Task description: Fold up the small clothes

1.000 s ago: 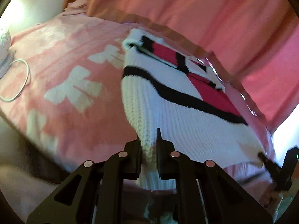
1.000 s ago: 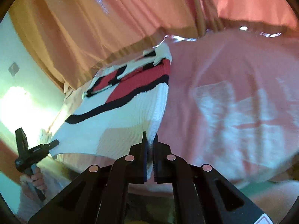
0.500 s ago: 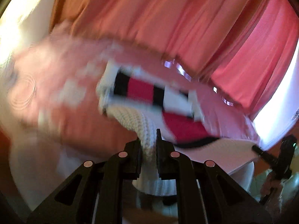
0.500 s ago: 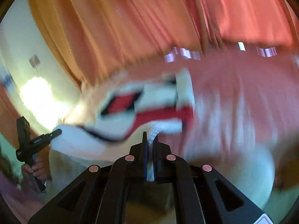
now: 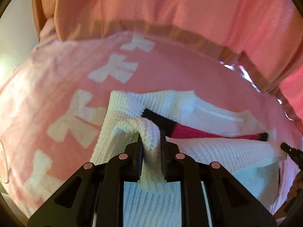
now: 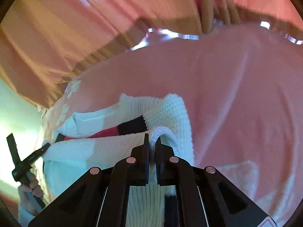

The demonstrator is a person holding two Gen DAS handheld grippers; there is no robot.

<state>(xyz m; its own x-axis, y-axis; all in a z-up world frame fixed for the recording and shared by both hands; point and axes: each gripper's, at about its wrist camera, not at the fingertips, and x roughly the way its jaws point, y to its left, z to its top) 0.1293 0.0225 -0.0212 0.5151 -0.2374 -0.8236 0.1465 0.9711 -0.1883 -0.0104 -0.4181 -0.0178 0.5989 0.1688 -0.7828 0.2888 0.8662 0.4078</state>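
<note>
Clamped in the left gripper (image 5: pixel 151 145) and right gripper (image 6: pixel 151 143), the two near corners of the white knit sweater (image 5: pixel 217 151) are held above its far half, lying just ahead on the pink blanket (image 5: pixel 56 98). One fold is judged nearly laid; release and later folds remain.
</note>
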